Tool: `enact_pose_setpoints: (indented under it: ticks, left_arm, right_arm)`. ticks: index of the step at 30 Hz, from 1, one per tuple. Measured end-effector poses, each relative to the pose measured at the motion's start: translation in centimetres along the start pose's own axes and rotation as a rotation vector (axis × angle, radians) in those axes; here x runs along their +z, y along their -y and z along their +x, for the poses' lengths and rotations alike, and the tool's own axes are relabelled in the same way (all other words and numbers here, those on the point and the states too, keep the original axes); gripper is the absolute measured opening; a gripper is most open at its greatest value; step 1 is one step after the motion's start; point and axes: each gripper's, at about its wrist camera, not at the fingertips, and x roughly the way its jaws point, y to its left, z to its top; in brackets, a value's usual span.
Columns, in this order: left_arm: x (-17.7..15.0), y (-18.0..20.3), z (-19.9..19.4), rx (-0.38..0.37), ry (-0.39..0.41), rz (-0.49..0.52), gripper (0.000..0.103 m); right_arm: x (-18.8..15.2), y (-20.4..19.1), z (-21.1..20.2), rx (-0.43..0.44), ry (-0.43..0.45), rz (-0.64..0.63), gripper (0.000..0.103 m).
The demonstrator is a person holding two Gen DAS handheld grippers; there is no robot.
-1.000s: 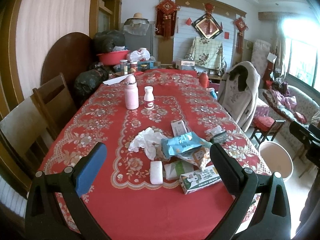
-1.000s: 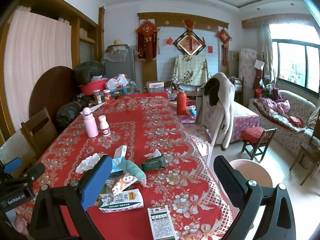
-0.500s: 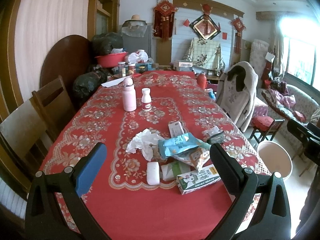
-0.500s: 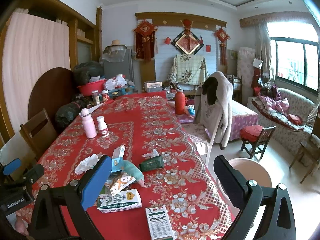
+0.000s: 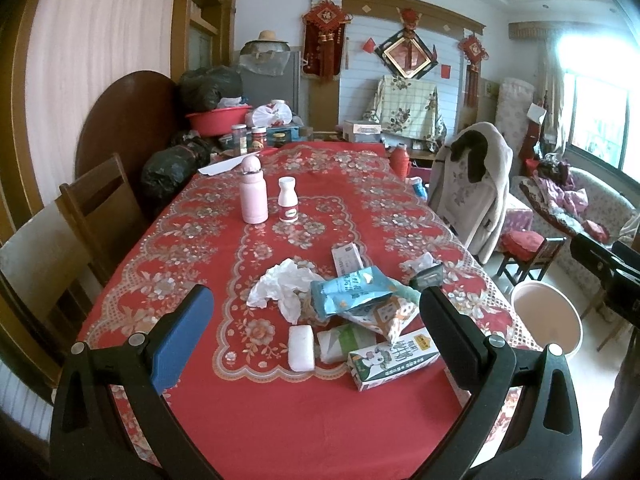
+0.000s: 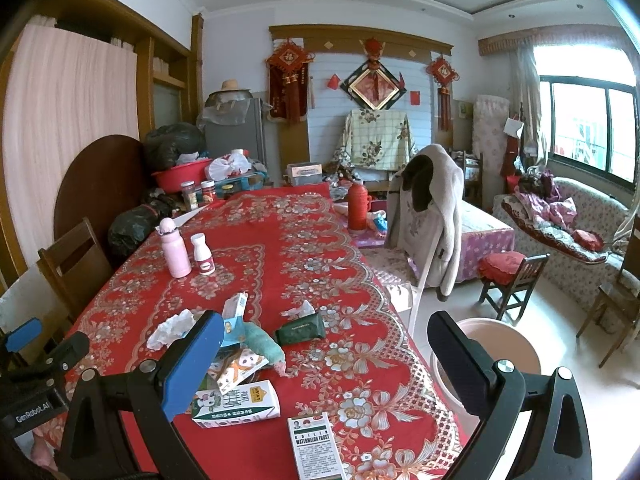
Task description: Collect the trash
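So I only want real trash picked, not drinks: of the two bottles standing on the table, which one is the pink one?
The taller pink bottle with the rounded cap; the small white bottle with a red label stands just right of it.

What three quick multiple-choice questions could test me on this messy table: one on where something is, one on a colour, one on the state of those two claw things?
1. Where does the pale bucket stand?
A. on the floor beside the table
B. on the tablecloth
C. on a chair

2. What colour is the tall flask beside the small white bottle?
A. green
B. pink
C. black

3. How are the left gripper and right gripper set?
A. both shut on trash
B. one open, one shut
C. both open, holding nothing

Answers:
1. A, it sits low on the pale floor past the table's edge.
2. B, its body and cap are pale pink.
3. C, each view shows its fingers wide apart with only the trash pile beyond them.
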Motion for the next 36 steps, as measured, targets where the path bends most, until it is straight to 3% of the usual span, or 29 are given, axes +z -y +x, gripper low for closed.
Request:
enact_pose_setpoints:
  ticks: [36]
  left_arm:
    - [0.0, 1.2, 0.2, -0.014, -0.007, 0.016, 0.102]
  right_arm:
    - [0.3, -0.5, 0.7, 0.000, -0.018, -0.014, 0.101]
